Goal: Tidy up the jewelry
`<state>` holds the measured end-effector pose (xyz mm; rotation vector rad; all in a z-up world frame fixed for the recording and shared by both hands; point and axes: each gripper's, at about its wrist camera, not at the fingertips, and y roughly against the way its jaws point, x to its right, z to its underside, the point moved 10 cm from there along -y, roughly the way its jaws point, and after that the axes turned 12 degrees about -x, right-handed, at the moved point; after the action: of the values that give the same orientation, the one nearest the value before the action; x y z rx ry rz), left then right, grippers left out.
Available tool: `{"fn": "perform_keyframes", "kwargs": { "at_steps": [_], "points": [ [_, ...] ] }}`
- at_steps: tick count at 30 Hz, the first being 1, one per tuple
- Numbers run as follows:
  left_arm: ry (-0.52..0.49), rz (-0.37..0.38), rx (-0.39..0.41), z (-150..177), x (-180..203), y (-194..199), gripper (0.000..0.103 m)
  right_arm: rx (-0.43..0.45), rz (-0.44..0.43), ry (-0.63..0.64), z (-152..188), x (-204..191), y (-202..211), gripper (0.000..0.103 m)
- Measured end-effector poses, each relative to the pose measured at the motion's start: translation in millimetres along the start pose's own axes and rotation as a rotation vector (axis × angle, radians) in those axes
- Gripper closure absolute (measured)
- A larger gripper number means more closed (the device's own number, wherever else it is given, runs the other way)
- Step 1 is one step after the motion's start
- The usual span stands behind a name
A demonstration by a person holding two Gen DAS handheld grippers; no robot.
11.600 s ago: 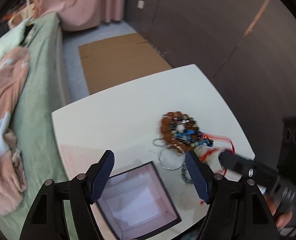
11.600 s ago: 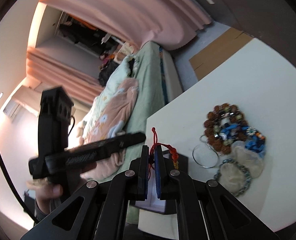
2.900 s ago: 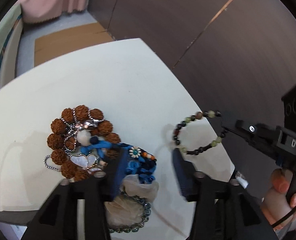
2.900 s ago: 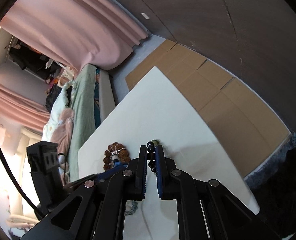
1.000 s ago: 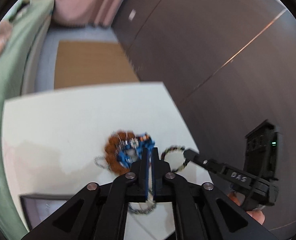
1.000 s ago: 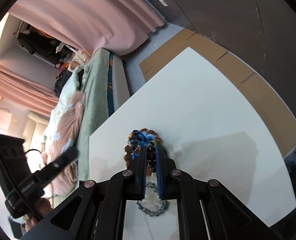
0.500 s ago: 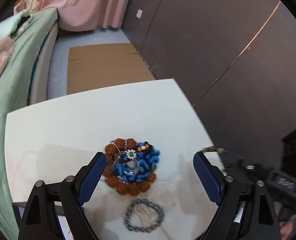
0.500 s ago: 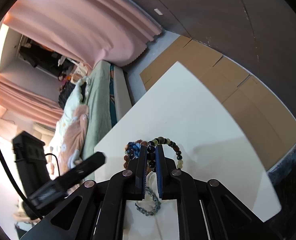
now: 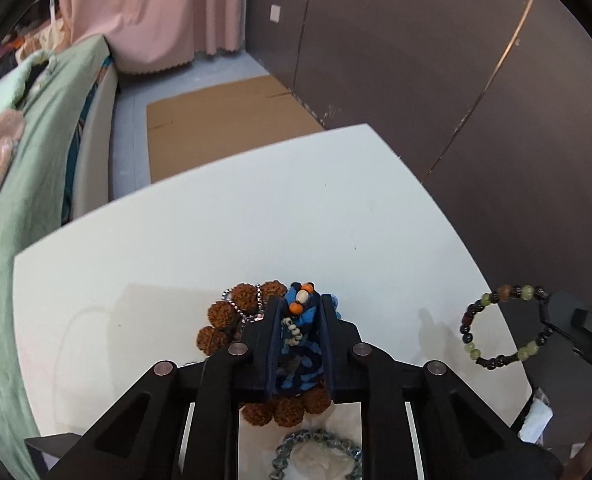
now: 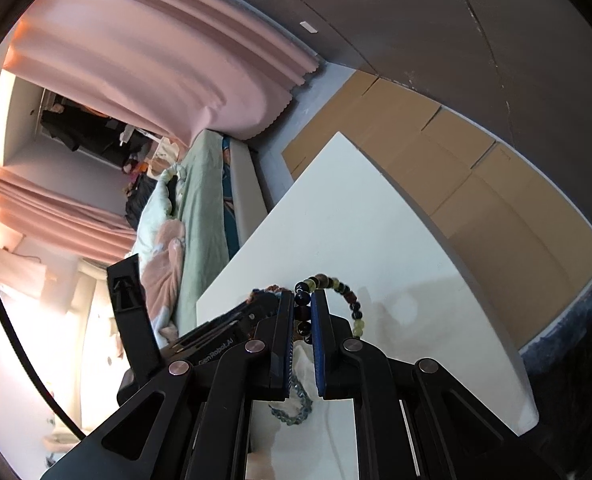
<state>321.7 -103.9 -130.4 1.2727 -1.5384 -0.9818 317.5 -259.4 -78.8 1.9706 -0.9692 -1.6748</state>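
My left gripper [image 9: 299, 312] is shut on a blue cord bracelet [image 9: 298, 336] with orange and white beads, at the pile on the white table [image 9: 216, 232]. A brown rudraksha bead bracelet [image 9: 232, 316] lies around it, and a grey-blue bead bracelet [image 9: 316, 448] on a clear pouch lies nearer. My right gripper [image 10: 303, 300] is shut on a dark and green bead bracelet [image 10: 338, 288], held above the table; it also shows at the right of the left wrist view [image 9: 492, 328].
A green-covered bed [image 9: 24, 152] runs along the table's left side. Flat cardboard [image 9: 224, 120] lies on the floor beyond the far edge. A dark wall [image 9: 416, 60] stands behind and to the right. The table's right edge [image 10: 496, 320] drops to the floor.
My left gripper was open half a second ago and has now shut on the blue cord bracelet. My right gripper still holds the bead bracelet, further right of the pile.
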Motion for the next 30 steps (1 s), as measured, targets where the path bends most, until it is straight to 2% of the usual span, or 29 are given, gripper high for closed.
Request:
{"fn": "perform_keyframes", "kwargs": {
  "at_steps": [8,17,23,30],
  "points": [
    [0.034,0.050,0.111,9,-21,69,0.087,-0.028,-0.039,0.040,3,-19,-14,0.093],
    [0.090,0.087,0.246,33,-58,153,0.088,-0.077,-0.104,0.160,25,-74,-48,0.093],
    [0.128,0.091,0.284,49,-78,179,0.088,-0.120,-0.135,0.270,50,-116,-71,0.093],
    [0.182,0.080,0.296,67,-109,190,0.088,-0.198,-0.191,0.419,93,-163,-94,0.093]
  ]
}}
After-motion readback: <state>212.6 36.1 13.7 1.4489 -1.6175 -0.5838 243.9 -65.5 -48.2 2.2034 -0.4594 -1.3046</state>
